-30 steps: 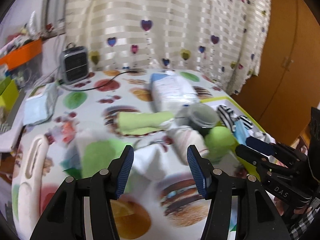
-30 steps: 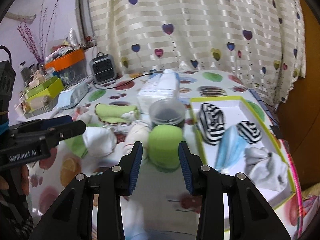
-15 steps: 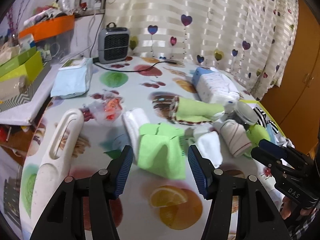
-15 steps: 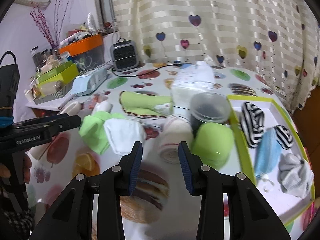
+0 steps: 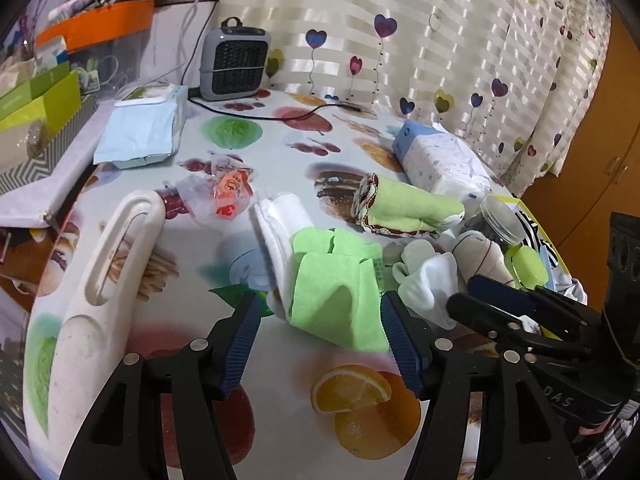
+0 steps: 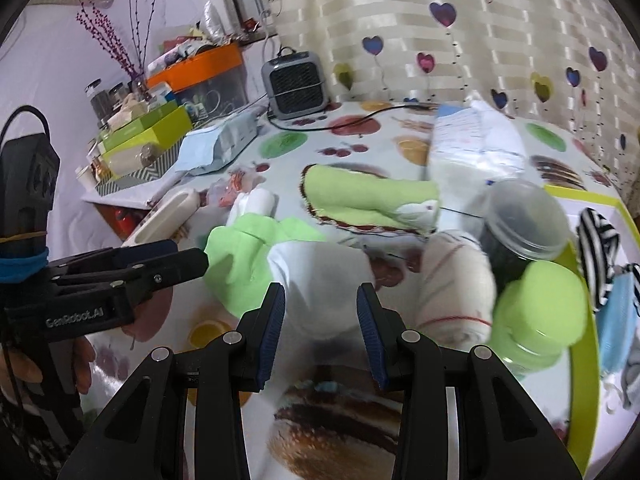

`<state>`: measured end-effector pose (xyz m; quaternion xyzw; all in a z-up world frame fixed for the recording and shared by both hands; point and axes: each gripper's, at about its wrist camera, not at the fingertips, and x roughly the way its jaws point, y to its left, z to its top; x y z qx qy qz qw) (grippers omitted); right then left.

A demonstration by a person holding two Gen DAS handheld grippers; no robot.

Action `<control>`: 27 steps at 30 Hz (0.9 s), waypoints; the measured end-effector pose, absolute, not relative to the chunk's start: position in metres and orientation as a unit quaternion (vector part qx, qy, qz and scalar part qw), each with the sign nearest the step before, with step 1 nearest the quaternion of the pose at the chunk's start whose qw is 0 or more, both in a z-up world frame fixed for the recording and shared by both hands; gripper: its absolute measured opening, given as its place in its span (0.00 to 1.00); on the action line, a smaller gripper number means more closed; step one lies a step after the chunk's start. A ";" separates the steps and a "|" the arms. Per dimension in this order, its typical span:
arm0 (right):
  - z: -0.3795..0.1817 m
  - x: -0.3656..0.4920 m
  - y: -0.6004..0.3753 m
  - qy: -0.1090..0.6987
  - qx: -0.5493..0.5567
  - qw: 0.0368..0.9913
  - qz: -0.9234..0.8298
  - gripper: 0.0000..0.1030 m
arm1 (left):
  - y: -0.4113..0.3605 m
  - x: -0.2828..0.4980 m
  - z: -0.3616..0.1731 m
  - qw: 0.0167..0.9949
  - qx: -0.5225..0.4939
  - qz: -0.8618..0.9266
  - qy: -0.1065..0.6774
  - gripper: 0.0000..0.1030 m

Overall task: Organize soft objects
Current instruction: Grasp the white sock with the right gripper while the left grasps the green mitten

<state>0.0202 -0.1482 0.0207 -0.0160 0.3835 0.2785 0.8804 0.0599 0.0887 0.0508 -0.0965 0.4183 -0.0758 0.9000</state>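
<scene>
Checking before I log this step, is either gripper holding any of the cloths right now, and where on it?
Nothing is held. The left gripper, opening, frames the green cloth without pressing it; the right gripper frames the white cloth, fingers clear.

left claw (image 5: 320, 332) opening, right claw (image 6: 320, 328) seemingly parted

Striped heart-print curtain (image 5: 460, 40) backs the fruit-print table (image 5: 352, 396), wooden cabinet (image 5: 592, 160) beside
</scene>
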 end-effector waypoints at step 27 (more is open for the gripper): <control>0.000 0.041 -0.117 0.402 -0.079 0.856 0.315 0.38 | 0.096 0.075 0.038 0.888 -0.107 -0.075 0.442 0.63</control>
